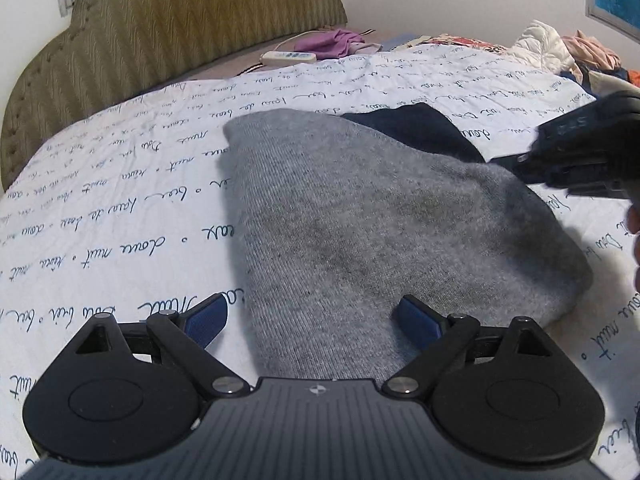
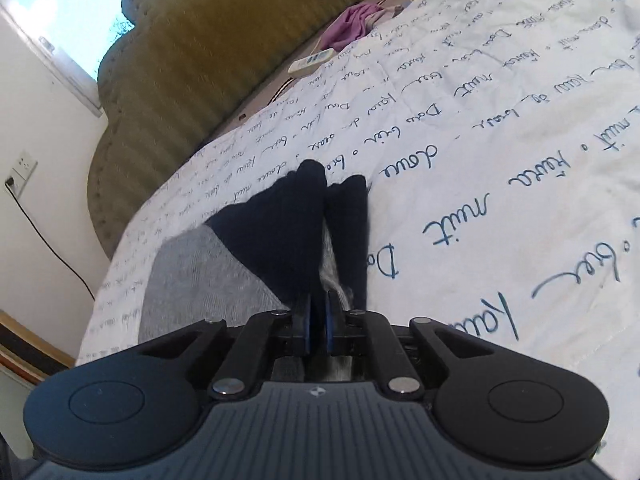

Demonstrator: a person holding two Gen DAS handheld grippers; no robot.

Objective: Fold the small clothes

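Pinching the navy end of the grey knitted garment [image 2: 208, 272], the right tool [image 2: 318, 320] is clamped on cloth. The left tool [image 1: 316, 320] is spread wide, touching its near grey end on the white script-printed bedspread [image 1: 120, 208]; its long axis runs from left tool toward right.

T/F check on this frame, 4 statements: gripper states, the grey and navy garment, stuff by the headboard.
1. The left gripper is open over the grey and navy garment. True.
2. The right gripper is open and empty. False: it is shut on the garment.
3. A white remote lies near the headboard. True.
4. The purple cloth lies on top of the garment. False: it lies far off, by the headboard.
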